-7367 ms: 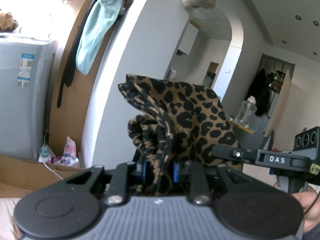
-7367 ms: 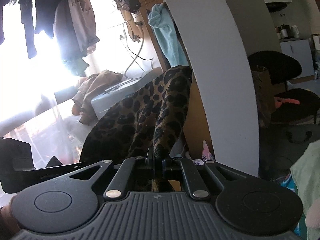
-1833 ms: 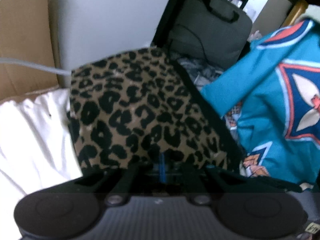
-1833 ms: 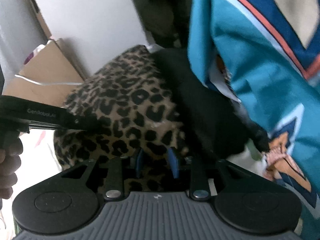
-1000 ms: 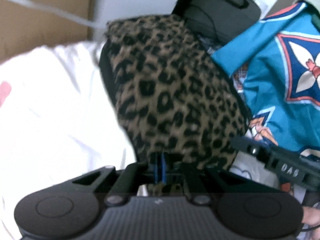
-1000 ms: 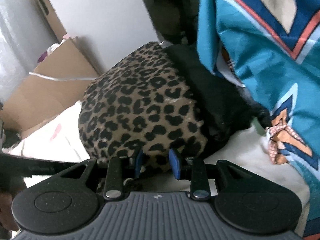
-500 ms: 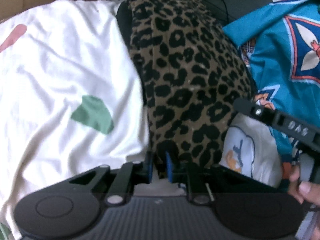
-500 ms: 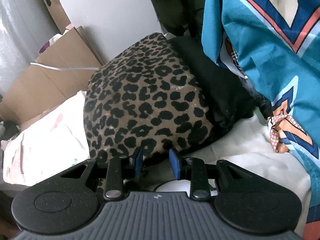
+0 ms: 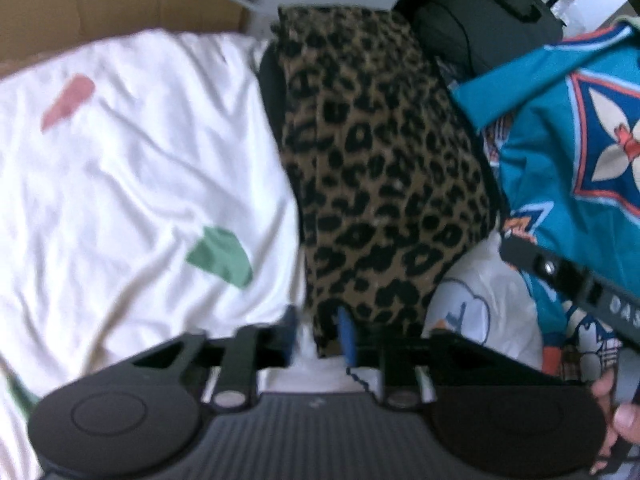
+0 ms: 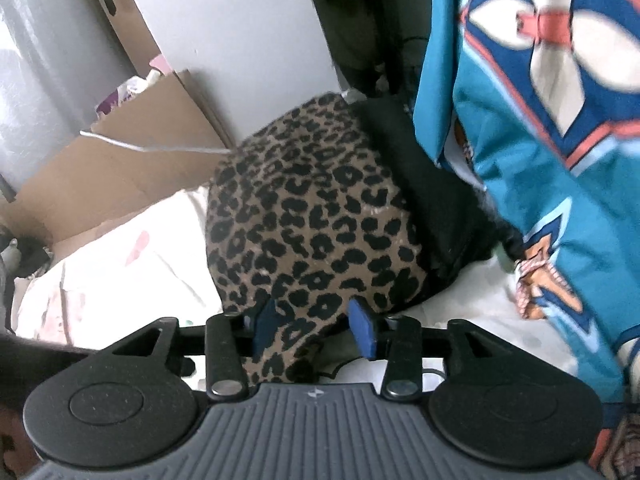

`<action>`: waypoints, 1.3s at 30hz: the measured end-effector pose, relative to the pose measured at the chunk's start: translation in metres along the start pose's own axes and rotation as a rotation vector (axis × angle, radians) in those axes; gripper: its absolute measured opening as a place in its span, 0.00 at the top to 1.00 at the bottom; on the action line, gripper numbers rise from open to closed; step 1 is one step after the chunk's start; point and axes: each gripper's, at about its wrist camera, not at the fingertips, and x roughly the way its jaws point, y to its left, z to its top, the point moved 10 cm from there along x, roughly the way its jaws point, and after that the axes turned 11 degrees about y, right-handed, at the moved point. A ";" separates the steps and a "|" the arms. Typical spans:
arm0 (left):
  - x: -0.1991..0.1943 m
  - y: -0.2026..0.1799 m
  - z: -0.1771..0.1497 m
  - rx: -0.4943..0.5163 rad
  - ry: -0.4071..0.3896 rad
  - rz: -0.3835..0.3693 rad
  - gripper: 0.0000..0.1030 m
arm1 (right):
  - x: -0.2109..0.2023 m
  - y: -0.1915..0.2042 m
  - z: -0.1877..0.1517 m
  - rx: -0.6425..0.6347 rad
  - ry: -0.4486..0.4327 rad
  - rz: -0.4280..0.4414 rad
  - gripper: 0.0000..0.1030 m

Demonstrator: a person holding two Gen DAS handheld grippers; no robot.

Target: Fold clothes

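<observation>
The folded leopard-print garment (image 9: 384,184) lies on top of a black garment (image 10: 436,208) on the white sheet (image 9: 132,184). My left gripper (image 9: 318,334) hovers at its near edge. Its jaws are opening, and a corner of the print cloth sits loosely between the blue pads (image 9: 346,336). In the right wrist view the leopard-print garment (image 10: 312,220) bulges up, and its near corner lies between the jaws of my right gripper (image 10: 314,326). These jaws are opening too, and the pads (image 10: 362,332) stand off the cloth. The right gripper (image 9: 580,284) also shows at the right of the left wrist view.
A teal patterned cloth (image 10: 552,128) hangs along the right. A cardboard box (image 10: 132,152) with a white cable (image 10: 160,147) stands behind, against a grey wall (image 10: 224,24). A black bag (image 9: 488,20) sits at the back. A hand (image 9: 616,412) holds the right gripper.
Both pairs of jaws have spread apart and let go of the leopard-print garment. Both grippers have lifted and drawn back a little; the garment stays folded on the pile.
</observation>
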 end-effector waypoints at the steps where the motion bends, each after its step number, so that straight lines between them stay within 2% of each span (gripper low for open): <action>1: -0.010 0.002 0.004 -0.001 -0.011 0.014 0.45 | -0.007 0.002 0.002 0.004 0.003 -0.003 0.33; 2: -0.019 0.003 0.008 -0.001 -0.023 0.028 0.40 | -0.013 0.004 0.005 0.008 0.006 -0.006 0.21; 4: -0.040 0.006 0.016 -0.009 -0.033 0.043 0.25 | -0.025 0.010 0.009 0.016 0.025 -0.004 0.10; 9: -0.098 0.004 0.038 0.009 -0.062 0.125 0.04 | -0.061 0.029 0.023 -0.012 0.051 -0.024 0.03; 15: -0.161 0.008 0.038 0.007 -0.071 0.171 0.03 | -0.112 0.054 0.039 -0.010 0.028 -0.023 0.01; 20: -0.221 0.011 0.031 -0.035 -0.091 0.180 0.02 | -0.153 0.080 0.047 -0.017 0.018 -0.022 0.00; 24: -0.269 0.010 0.019 -0.052 -0.112 0.195 0.01 | -0.192 0.099 0.050 -0.020 0.004 -0.015 0.00; 31: -0.348 0.016 -0.010 -0.130 -0.161 0.171 0.01 | -0.260 0.131 0.054 -0.072 -0.016 -0.017 0.00; 39: -0.423 0.042 -0.046 -0.201 -0.189 0.230 0.01 | -0.329 0.168 0.055 -0.082 0.018 -0.054 0.00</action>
